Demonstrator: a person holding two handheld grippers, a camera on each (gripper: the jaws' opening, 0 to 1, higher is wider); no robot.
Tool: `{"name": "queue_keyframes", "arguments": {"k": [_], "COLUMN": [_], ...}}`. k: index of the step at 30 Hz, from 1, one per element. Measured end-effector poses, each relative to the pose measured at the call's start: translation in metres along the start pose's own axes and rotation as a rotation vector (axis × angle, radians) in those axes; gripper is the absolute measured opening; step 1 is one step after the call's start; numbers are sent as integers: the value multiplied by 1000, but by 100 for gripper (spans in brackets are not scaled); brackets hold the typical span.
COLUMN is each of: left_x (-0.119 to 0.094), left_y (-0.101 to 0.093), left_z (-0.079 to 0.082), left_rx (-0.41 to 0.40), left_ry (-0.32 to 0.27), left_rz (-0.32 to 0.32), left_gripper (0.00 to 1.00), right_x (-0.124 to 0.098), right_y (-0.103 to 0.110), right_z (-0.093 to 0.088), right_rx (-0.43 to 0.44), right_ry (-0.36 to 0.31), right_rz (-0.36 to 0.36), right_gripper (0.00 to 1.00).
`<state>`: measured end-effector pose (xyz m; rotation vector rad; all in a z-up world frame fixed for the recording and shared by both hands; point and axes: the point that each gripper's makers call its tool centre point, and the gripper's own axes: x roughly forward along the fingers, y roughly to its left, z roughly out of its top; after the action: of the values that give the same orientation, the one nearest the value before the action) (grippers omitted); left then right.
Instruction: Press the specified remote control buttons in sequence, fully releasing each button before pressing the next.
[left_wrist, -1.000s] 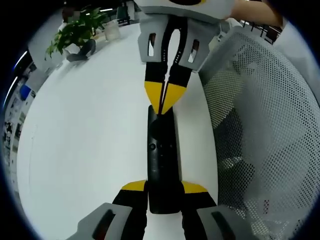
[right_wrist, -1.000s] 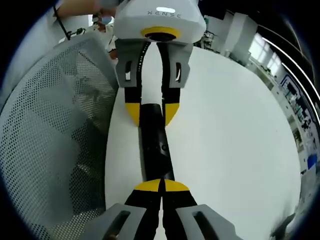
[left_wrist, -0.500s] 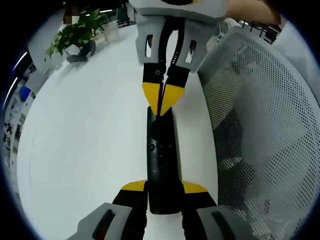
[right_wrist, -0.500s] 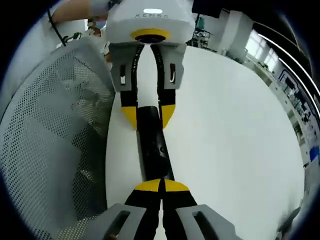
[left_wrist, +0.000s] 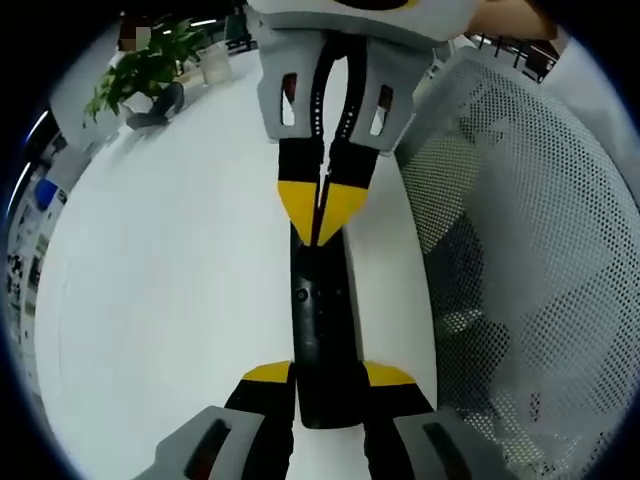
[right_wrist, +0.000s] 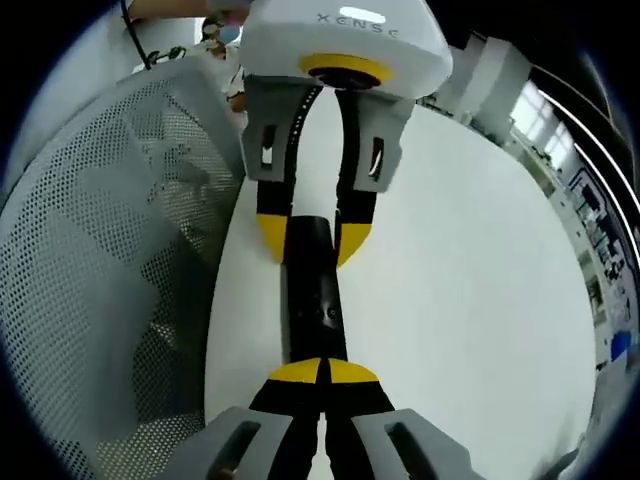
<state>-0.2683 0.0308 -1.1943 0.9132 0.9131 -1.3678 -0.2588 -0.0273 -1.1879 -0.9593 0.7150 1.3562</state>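
Presently your left gripper (left_wrist: 325, 385) clamps the near end of the black remote (left_wrist: 322, 320) above the white table (left_wrist: 170, 280); your right gripper (right_wrist: 323, 372), its 2 jaws shut together, touches the top face; judged rigid, light, smooth, so hold the long edges.

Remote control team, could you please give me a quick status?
Left gripper clamps remote control sides. Right gripper shut, tips over remote. White mesh chair alongside table, not blocking.

Bright, even indoor light; sharp centre, fisheye bending at edges.
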Motion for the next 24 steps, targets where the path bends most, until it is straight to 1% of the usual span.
{"name": "queue_keyframes", "arguments": {"k": [2, 3, 6, 8, 9, 10, 12, 14, 20, 22, 24], "left_x": [0, 0, 1, 0, 0, 0, 0, 0, 0, 0, 0], "left_y": [0, 0, 0, 0, 0, -1, -1, -1, 0, -1, -1], "left_z": [0, 1, 0, 0, 0, 0, -1, -1, -1, -1, -1], "left_rx": [6, 5, 6, 6, 4, 5, 0, -2, -6, -7, -12], "left_ry": [9, 16, 31, 34, 33, 30, 20, 11, -11, -14, -22], "left_rz": [0, -1, -3, -3, -2, -3, 0, 2, 0, 1, 2], "left_gripper": [23, 23, 23, 23, 23, 23, 23, 23, 23, 23, 23], "right_x": [-1, -2, -3, -4, -4, -4, -3, -2, 0, 1, 2], "right_y": [0, -1, 0, 3, 2, 1, 2, 2, 1, 1, 2], "right_z": [-1, -1, 1, 1, 1, 1, 2, 3, 3, 4, 3], "right_rx": [-5, 7, 90, 149, 155, 144, 128, 118, 77, 51, 1], "right_ry": [1, -14, -71, -99, -109, -115, -113, -111, -102, -80, -25], "right_rz": [-4, -3, 18, 52, 46, 36, 38, 37, 63, 90, 115], "right_gripper": [0, 0, 0, 0, 2, 4, 2, 4, 4, 4, 4]}}
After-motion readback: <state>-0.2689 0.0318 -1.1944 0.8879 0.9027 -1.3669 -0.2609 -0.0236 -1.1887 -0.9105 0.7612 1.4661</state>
